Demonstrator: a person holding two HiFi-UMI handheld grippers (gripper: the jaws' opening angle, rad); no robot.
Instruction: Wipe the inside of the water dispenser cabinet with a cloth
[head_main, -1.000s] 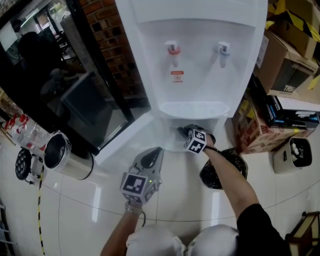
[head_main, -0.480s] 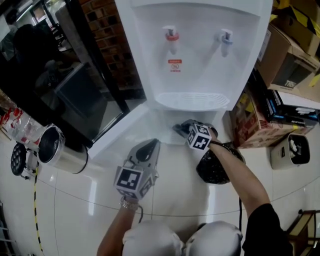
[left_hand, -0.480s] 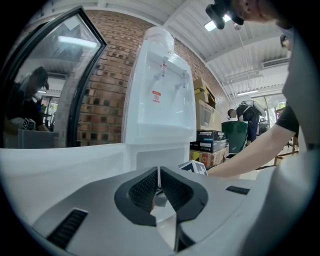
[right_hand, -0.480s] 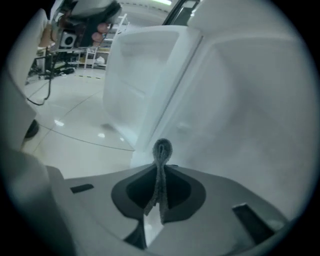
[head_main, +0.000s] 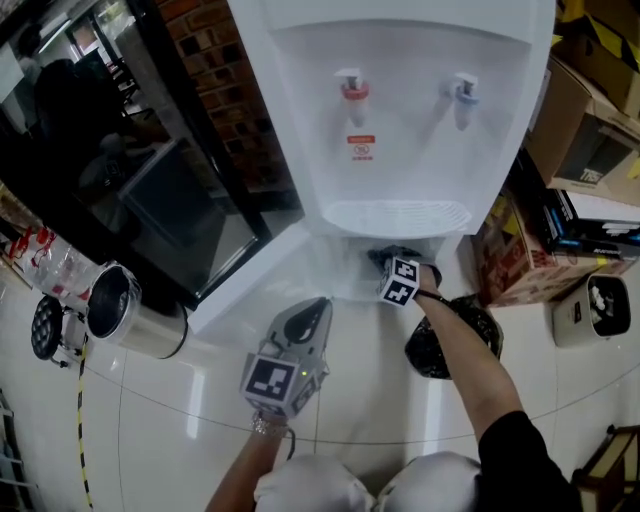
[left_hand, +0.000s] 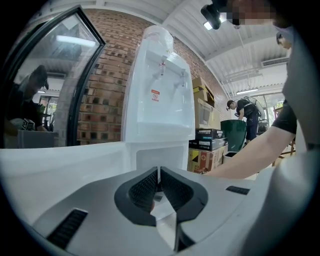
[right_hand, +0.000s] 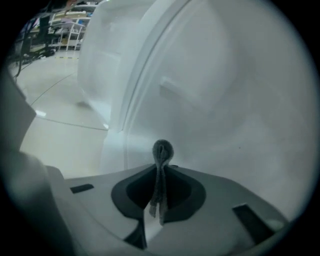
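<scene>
The white water dispenser (head_main: 400, 120) stands ahead, its low cabinet door (head_main: 260, 280) swung open to the left. My right gripper (head_main: 388, 264) reaches into the cabinet opening under the drip tray, its tips partly hidden there. In the right gripper view, the right gripper (right_hand: 161, 167) is shut on a folded grey cloth (right_hand: 162, 150), whose end is close to the white inner cabinet wall (right_hand: 215, 100). My left gripper (head_main: 316, 304) hovers over the floor in front of the door. The left gripper (left_hand: 159, 172) is shut with nothing in it and points at the dispenser (left_hand: 160, 90).
A steel bin (head_main: 130, 310) lies at the left by a black-framed glass door (head_main: 150, 200). A black bag (head_main: 450, 345) sits right of the cabinet. Cardboard boxes (head_main: 590, 130) and a small white appliance (head_main: 600, 310) crowd the right. A person (left_hand: 247, 115) stands far off.
The right gripper drew back a little from the cabinet opening, then pushed in again with the cloth. The left gripper has hardly moved; the head view has shifted slightly.
</scene>
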